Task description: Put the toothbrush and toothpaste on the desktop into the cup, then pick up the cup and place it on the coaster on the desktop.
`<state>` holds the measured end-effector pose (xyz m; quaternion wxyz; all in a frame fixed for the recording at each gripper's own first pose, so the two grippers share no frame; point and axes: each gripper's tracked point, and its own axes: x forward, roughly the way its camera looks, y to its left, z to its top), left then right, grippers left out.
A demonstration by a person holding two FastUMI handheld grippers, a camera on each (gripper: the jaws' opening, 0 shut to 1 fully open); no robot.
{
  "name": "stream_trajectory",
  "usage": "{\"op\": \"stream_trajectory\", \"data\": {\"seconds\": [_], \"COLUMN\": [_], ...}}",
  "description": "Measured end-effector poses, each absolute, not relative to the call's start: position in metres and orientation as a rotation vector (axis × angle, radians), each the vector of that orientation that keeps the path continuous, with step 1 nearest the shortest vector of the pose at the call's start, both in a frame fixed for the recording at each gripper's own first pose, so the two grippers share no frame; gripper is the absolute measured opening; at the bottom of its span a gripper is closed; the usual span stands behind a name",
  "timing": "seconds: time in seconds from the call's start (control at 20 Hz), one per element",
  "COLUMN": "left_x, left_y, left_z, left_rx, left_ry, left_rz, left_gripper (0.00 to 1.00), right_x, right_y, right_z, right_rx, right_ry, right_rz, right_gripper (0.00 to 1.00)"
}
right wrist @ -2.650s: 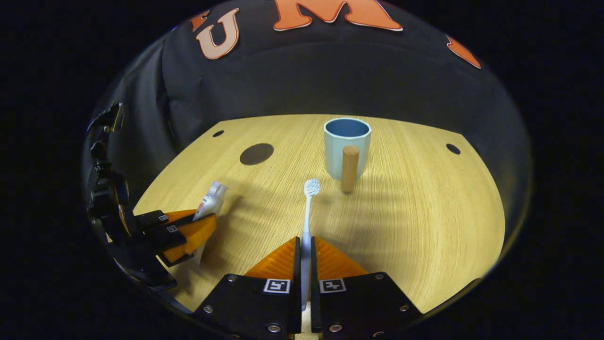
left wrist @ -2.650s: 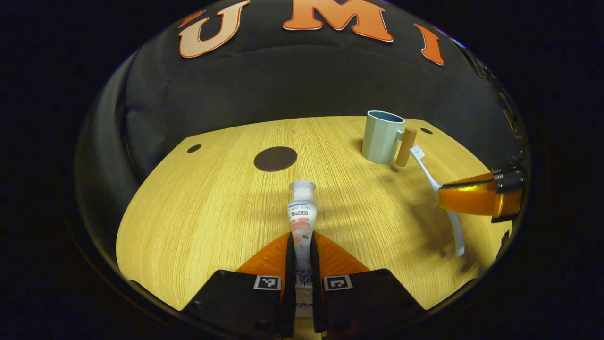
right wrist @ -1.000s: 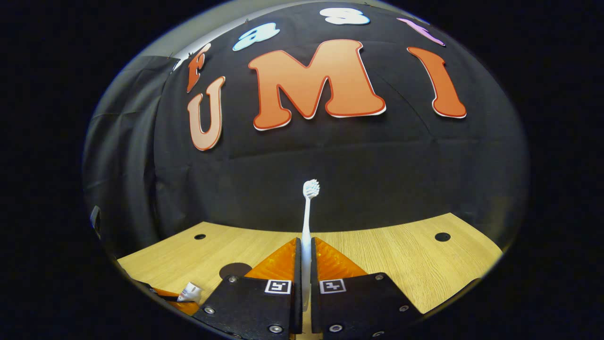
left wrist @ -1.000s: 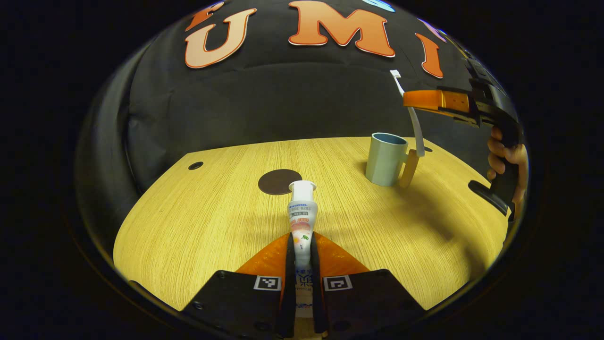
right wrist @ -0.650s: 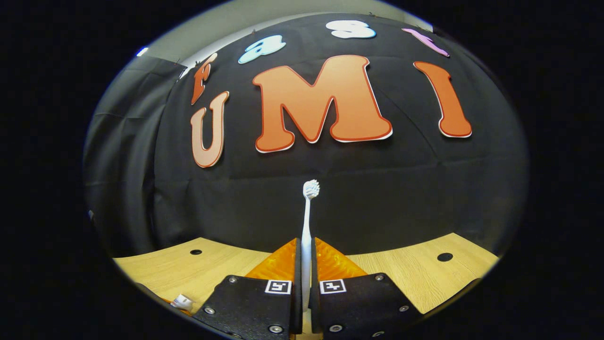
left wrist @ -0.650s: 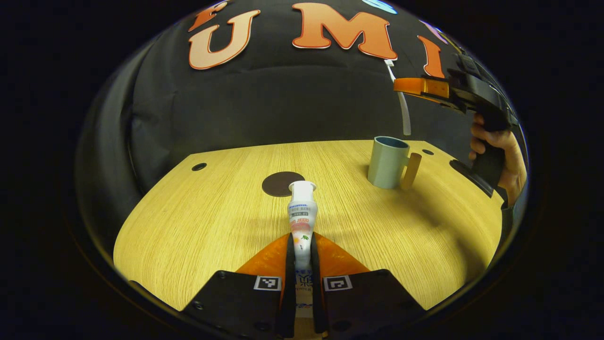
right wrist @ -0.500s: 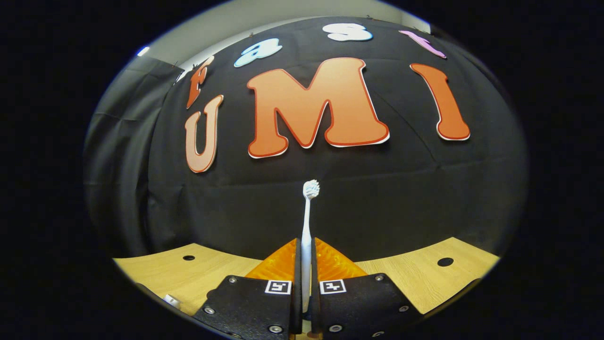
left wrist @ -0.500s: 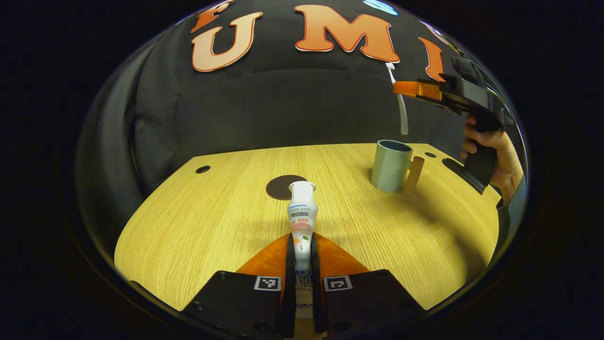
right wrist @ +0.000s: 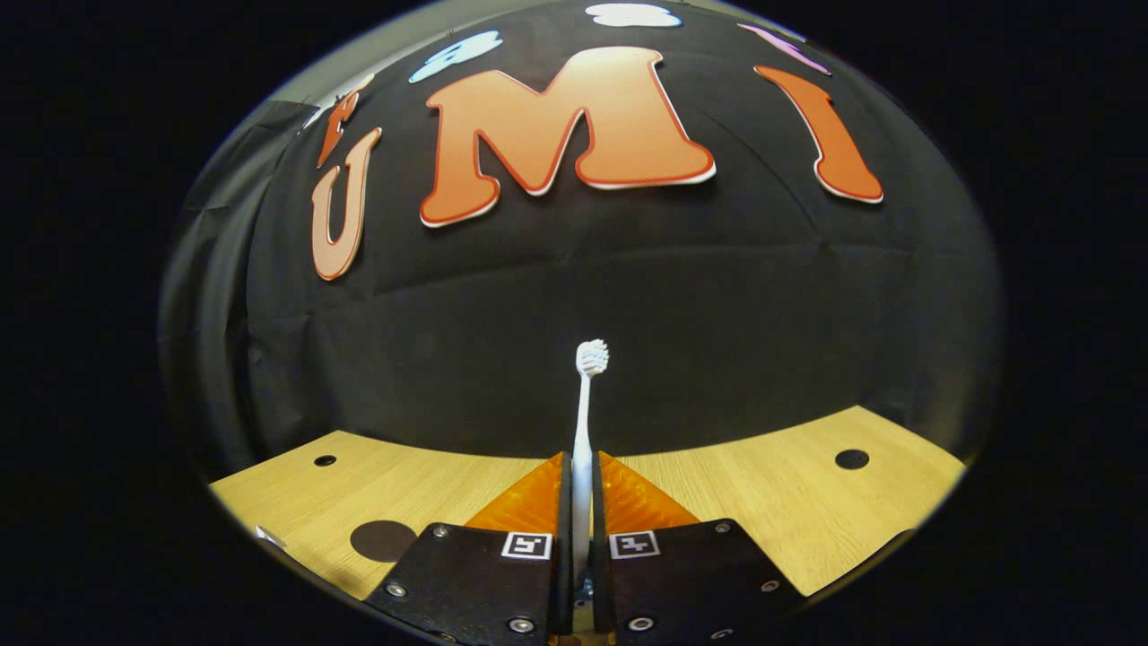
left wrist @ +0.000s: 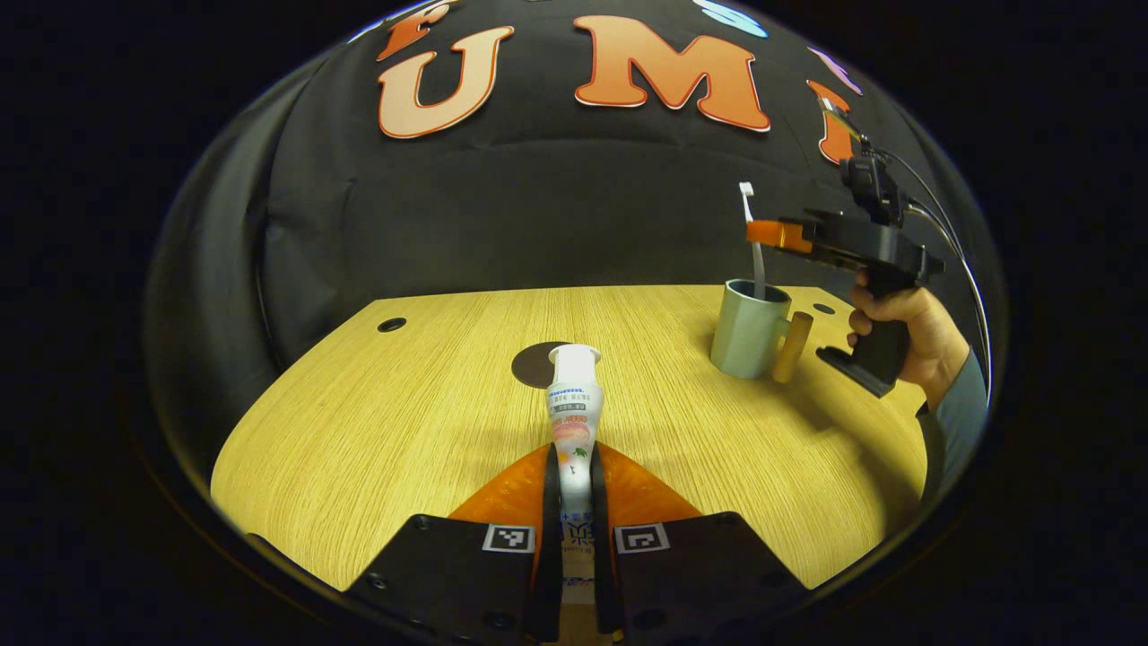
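Right gripper point(left wrist: 760, 235): jaws closed on the toothbrush point(left wrist: 752, 235), held over the cup point(left wrist: 744, 329); long axis of the brush upright, bristle head up, lower end of the handle at or just inside the cup's mouth, which of the two cannot be told from the left gripper view; a hand point(left wrist: 906, 334) holds this gripper from the cup's handle side.

Same pair in the right gripper view: toothbrush point(right wrist: 585, 431) pinched low on its handle between the right gripper point(right wrist: 581, 529) jaws, running straight forward along them; the cup lies under the jaws, out of this view.

Left gripper point(left wrist: 572, 502): jaws narrow, pressing both sides of the toothpaste point(left wrist: 572, 417), cap end pointing away, tube in line with the fingers; well apart from the cup, which stands ahead and to the right.

Coaster point(left wrist: 536, 363): dark disc on the worktop point(left wrist: 377, 422), just beyond the tube's cap; bare.

Judgement: the next move turns on brush-to-cup alignment; a straight lowering and release should seat it; the right gripper is the nearer to the cup.
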<state>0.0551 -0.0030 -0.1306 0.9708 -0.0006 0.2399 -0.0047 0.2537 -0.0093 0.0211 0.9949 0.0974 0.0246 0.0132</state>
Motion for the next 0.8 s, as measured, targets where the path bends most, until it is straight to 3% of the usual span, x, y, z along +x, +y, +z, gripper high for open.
{"op": "stream_trajectory", "data": {"seconds": [0.35, 0.45, 0.5, 0.55, 0.7, 0.75, 0.8], "left_x": [0.056, 0.054, 0.054, 0.054, 0.055, 0.055, 0.055], "left_y": [0.002, 0.001, 0.003, 0.004, 0.005, 0.004, 0.006], "left_z": [-0.116, -0.114, -0.113, -0.110, -0.107, -0.106, -0.107], "left_rx": [0.006, 0.004, 0.008, 0.011, 0.011, 0.007, 0.005], "left_ry": [0.432, 0.430, 0.427, 0.421, 0.408, 0.406, 0.404], "left_rz": [0.014, 0.015, 0.016, 0.020, 0.029, 0.028, 0.028], "left_gripper": [0.19, 0.18, 0.19, 0.18, 0.18, 0.18, 0.18], "right_x": [0.239, 0.231, 0.225, 0.222, 0.211, 0.207, 0.202], "right_y": [-0.002, -0.004, -0.005, -0.007, -0.016, -0.017, -0.017], "right_z": [0.000, -0.009, -0.009, -0.008, -0.001, 0.001, 0.003], "right_rx": [0.171, 0.176, 0.172, 0.163, 0.139, 0.142, 0.149], "right_ry": [0.147, 0.202, 0.213, 0.217, 0.210, 0.211, 0.210], "right_rz": [0.060, 0.051, 0.055, 0.052, 0.037, 0.037, 0.043], "right_gripper": [0.14, 0.21, 0.27, 0.43, 0.60, 0.60, 0.75]}}
